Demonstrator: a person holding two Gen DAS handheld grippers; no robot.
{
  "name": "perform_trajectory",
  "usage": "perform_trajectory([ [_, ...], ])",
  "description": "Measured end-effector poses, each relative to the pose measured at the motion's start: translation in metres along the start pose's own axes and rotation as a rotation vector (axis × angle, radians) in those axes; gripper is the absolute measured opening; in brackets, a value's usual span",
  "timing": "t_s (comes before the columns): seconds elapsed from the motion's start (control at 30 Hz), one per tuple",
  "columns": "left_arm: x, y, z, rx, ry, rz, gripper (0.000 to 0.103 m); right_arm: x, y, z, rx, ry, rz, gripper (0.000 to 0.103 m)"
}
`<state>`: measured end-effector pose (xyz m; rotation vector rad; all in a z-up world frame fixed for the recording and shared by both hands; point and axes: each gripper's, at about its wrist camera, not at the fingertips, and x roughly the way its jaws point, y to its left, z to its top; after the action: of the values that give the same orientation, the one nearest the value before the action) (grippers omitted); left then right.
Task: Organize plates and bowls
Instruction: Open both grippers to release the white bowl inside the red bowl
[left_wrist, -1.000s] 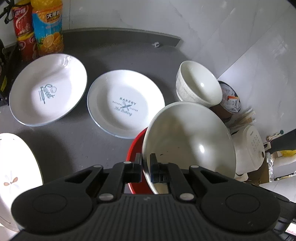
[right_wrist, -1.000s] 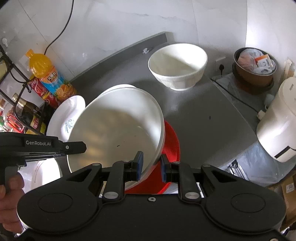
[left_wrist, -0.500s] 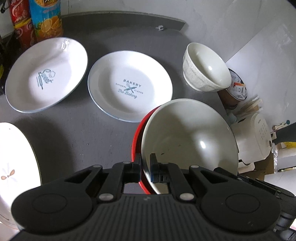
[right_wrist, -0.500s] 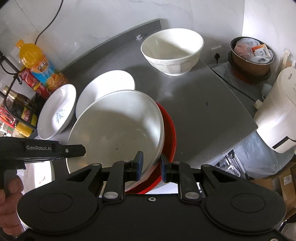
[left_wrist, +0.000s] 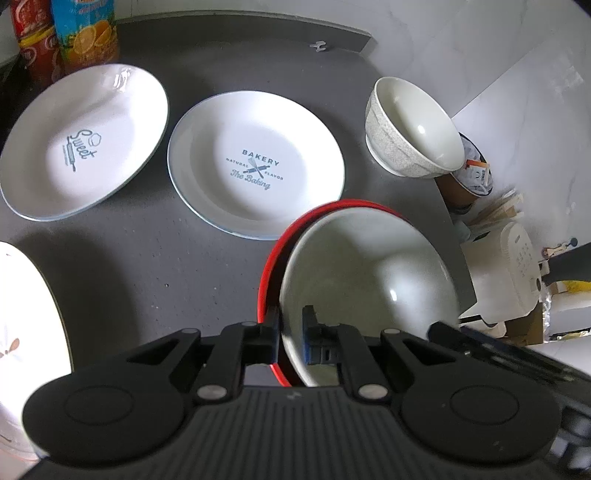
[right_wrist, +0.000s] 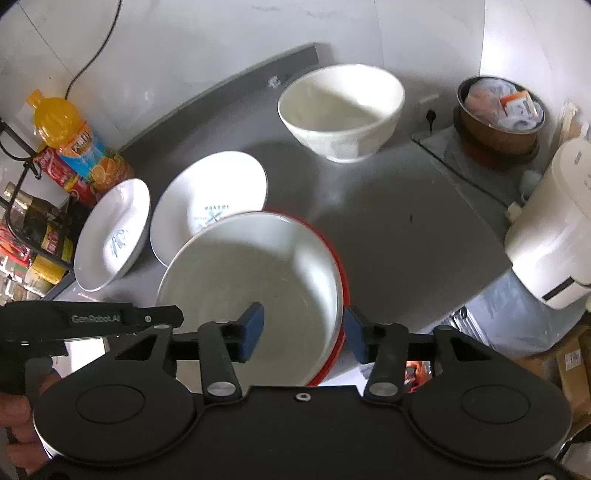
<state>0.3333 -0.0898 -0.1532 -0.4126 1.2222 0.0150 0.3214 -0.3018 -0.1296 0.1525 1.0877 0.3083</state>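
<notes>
The left gripper (left_wrist: 290, 338) was pinched on the near rim of a wide white bowl (left_wrist: 369, 291), one finger outside the wall and one inside, while the right gripper (right_wrist: 303, 332) stood spread, its blue pads straddling the bowl's near right edge without pressing it. The white bowl (right_wrist: 258, 288) sat nested in a red bowl (left_wrist: 269, 258), whose rim showed as a thin band around it, at the near right part of the grey counter (left_wrist: 184, 266). The glaze looked hard and glossy, so it would probably be stiff, fairly heavy, slippery under rubber pads and liable to chip or break if dropped or knocked; a rim pinch on one side alone would leave the far side hanging, so a second hold across the rim seemed wise, with the pads well down the wall. Just beyond lay a plate marked with a bakery print (left_wrist: 255, 166), and to its left a deeper plate with a "Sweet" print (left_wrist: 81, 144), the two near each other but apart. A patterned plate (left_wrist: 26, 314) showed at the near left edge. At the far right stood a deep pale bowl (left_wrist: 413, 136), well apart from the nested pair. Bottles (left_wrist: 85, 33) stood at the far left by the wall.
</notes>
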Motion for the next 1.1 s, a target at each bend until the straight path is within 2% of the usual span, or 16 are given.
perform_trajectory([
  [0.23,-0.009,-0.005,0.008,0.023,-0.020,0.039,0.011,-0.010,-0.005,0.009,0.018,-0.027,0.017,0.051],
  [0.33,-0.016,-0.006,0.012,0.026,-0.027,0.024,0.015,-0.013,-0.009,0.010,0.032,-0.038,0.014,0.051],
  [0.43,-0.022,-0.010,0.017,0.041,-0.037,0.024,0.025,-0.016,-0.014,0.013,0.046,-0.056,0.020,0.054],
  [0.5,-0.024,-0.013,0.021,0.049,-0.049,0.027,0.037,-0.018,-0.018,0.015,0.057,-0.071,0.019,0.058],
  [0.6,-0.028,-0.019,0.027,0.067,-0.068,0.037,0.050,-0.021,-0.022,0.020,0.076,-0.096,0.021,0.063],
  [0.67,-0.029,-0.023,0.032,0.076,-0.074,0.040,0.055,-0.022,-0.026,0.024,0.087,-0.108,0.022,0.066],
  [0.9,-0.027,-0.039,0.048,0.096,-0.090,0.031,0.062,-0.025,-0.035,0.036,0.113,-0.150,0.006,0.085],
  [1.1,-0.019,-0.050,0.063,0.102,-0.100,0.023,0.067,-0.022,-0.046,0.047,0.141,-0.168,-0.003,0.086],
])
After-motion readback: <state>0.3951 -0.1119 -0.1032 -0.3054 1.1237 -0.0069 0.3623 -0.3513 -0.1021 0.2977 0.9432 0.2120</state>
